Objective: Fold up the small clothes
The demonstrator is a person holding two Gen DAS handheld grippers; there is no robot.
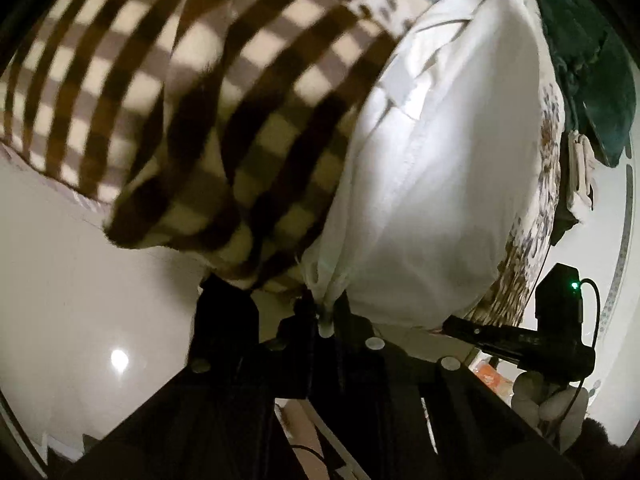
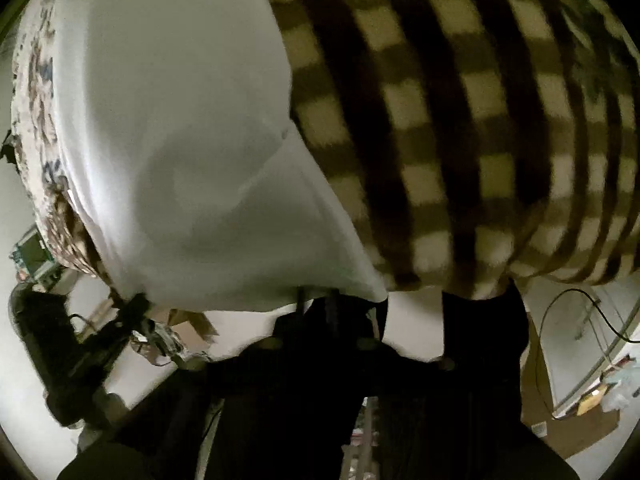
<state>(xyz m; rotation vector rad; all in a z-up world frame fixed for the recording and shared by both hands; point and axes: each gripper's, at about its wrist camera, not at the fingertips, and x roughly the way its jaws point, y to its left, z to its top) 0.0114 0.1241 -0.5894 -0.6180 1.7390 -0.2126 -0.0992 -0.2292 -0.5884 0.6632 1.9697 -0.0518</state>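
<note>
A brown-and-cream checked blanket (image 1: 160, 92) fills the far left of the left wrist view and, blurred, the right of the right wrist view. Beside it and touching it, a white garment (image 1: 432, 184) is spread out, with a floral-print sheet (image 1: 544, 184) showing along its right edge. A dark green cloth (image 1: 592, 60) lies at the far right. No container can be made out with certainty; the blur hides small items.

The left gripper (image 1: 325, 314) has its fingers together, pinching the near edge of the white garment. The right gripper (image 2: 316, 300) sits at the garment's near hem, which drapes over the fingertips; whether it is clamped cannot be told. The right gripper also appears in the left wrist view at near right.
</note>
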